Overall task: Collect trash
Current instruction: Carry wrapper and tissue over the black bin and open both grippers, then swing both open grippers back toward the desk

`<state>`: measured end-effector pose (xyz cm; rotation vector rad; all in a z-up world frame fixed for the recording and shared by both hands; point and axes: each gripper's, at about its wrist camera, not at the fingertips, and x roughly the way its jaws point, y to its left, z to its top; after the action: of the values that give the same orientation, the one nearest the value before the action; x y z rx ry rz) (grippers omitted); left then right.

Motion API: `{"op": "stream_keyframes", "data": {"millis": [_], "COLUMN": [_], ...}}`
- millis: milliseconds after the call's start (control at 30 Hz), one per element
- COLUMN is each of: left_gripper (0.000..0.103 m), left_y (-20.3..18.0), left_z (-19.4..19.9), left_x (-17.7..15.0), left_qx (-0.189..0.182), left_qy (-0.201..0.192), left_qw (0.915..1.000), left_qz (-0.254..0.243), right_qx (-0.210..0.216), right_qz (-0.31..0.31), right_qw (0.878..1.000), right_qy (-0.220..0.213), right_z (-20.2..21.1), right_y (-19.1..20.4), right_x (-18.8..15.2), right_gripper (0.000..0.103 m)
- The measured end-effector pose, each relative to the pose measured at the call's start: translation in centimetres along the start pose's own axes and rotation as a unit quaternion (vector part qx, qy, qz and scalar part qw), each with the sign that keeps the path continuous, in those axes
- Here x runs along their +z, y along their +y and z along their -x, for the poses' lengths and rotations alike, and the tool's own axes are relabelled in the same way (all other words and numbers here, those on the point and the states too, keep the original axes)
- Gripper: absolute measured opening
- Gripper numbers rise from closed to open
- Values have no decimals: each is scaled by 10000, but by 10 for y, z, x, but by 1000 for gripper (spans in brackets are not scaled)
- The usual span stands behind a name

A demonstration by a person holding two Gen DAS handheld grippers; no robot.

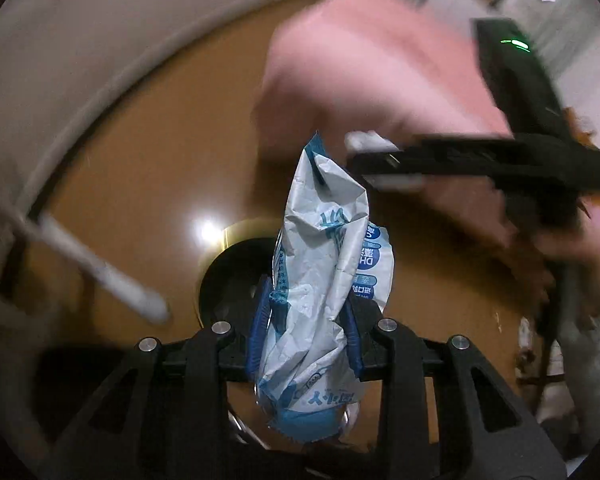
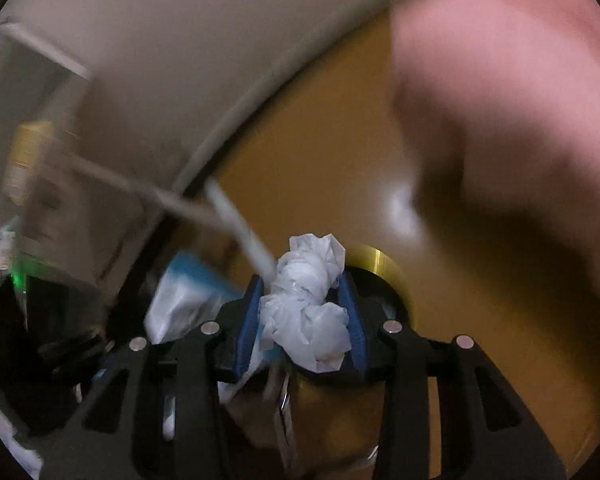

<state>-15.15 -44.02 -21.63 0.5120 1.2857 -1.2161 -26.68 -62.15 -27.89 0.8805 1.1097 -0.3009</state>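
The left gripper point(image 1: 306, 332) pinches a crumpled blue-and-white wrapper point(image 1: 320, 264); the right gripper point(image 2: 302, 320) pinches a wad of white plastic point(image 2: 306, 312). Keep all 4 pads clamped until centred over the dark bin opening point(image 1: 228, 276) on the brown floor point(image 1: 148, 152) below.

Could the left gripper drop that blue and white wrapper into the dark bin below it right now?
Probably yes. The left gripper holds the wrapper right over the bin's dark opening, and nothing shows between them, though motion blur leaves it uncertain.
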Motion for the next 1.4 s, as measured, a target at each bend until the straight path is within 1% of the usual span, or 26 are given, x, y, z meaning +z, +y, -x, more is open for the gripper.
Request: {"op": "stream_keyframes", "data": {"millis": [67, 100, 167, 233, 267, 300, 333, 367, 500, 567, 633, 733, 767, 833, 867, 933, 967, 1000, 1067, 1133, 1200, 1267, 1300, 1333, 1367, 1400], "left_gripper": [32, 32, 32, 33, 39, 63, 79, 93, 93, 93, 93, 93, 93, 93, 93, 93, 93, 93, 93, 93, 93, 93, 93, 93, 93, 93], "left_y": [19, 24, 30, 28, 25, 23, 20, 16, 2, -12, -31, -59, -60, -53, -42, -19, -4, 10, 42, 77, 119, 159, 177, 190, 205, 217], "left_z": [-46, -53, -62, -61, -59, -57, -56, -53, -47, -23, 12, 89, 119, 166, 194, 240, 264, 284, 316, 342, 366, 389, 399, 408, 416, 423], "left_x": [-5, -8, -8, -6, -4, -3, -6, -6, -4, -9, -16, -27, -32, -38, -45, -64, -77, -90, -114, -140, -172, -201, -213, -223, -233, -240], "left_qx": [275, 282, 217, 179, 221, 272, 318, 375, 602, 870, 909, 990, 1046, 1306, 1493, 1819, 2076, 2327, 2839, 3334, 3878, 4259, 4361, 4401, 4421, 4397], "left_qy": [445, 527, 598, 489, 437, 382, 344, 259, 73, -350, -949, -2073, -2463, -3039, -3387, -4055, -4352, -4524, -4633, -4556, -4360, -4083, -3945, -3846, -3748, -3656], "left_qw": [9984, 9977, 9969, 9974, 9976, 9977, 9977, 9980, 9981, 9954, 9896, 9678, 9577, 9396, 9265, 8954, 8761, 8606, 8367, 8163, 7900, 7682, 7600, 7555, 7519, 7538], "left_qz": [222, 308, 473, 493, 485, 489, 484, 449, 123, -206, -584, -1033, -1057, -884, -675, -254, 0, 221, 687, 1224, 1879, 2486, 2766, 2961, 3141, 3238], "right_qx": [99, 178, 353, 434, 395, 345, 275, 259, 228, 56, -506, -1407, -1694, -2125, -2250, -2252, -2219, -2196, -2141, -1898, -1536, -1073, -744, -504, -263, -39], "right_qz": [-290, -432, -589, -656, -676, -727, -797, -867, -965, -1053, -1119, -955, -814, -466, -314, -50, 51, 234, 600, 1051, 1521, 1928, 2141, 2283, 2434, 2603], "right_qw": [9984, 9971, 9954, 9947, 9950, 9947, 9943, 9942, 9945, 9944, 9921, 9809, 9746, 9596, 9525, 9438, 9414, 9361, 9247, 9127, 8997, 8919, 8907, 8910, 8914, 8910], "right_qy": [474, 601, 672, 662, 627, 637, 651, 581, 331, 102, -240, -946, -1216, -1786, -2027, -2418, -2538, -2737, -3091, -3464, -3793, -3947, -3941, -3893, -3813, -3720], "right_z": [-42, -57, -68, -71, -69, -70, -70, -66, -45, -32, -12, 21, 33, 59, 70, 92, 99, 109, 122, 137, 146, 148, 146, 144, 140, 135], "right_y": [-20, -27, -32, -33, -35, -37, -34, -36, -48, -50, -54, -43, -35, -15, -4, 23, 32, 51, 87, 128, 176, 217, 240, 258, 278, 301], "right_x": [-13, -19, -23, -22, -21, -19, -21, -19, -18, -21, -24, -33, -36, -42, -44, -46, -44, -42, -38, -34, -31, -31, -30, -29, -30, -29], "right_gripper": [39, 39, 39, 40, 43, 65, 87, 89, 89, 89, 89, 89, 90, 95, 96, 96, 96, 96, 96, 96, 96, 96, 96, 96, 96, 96]}}
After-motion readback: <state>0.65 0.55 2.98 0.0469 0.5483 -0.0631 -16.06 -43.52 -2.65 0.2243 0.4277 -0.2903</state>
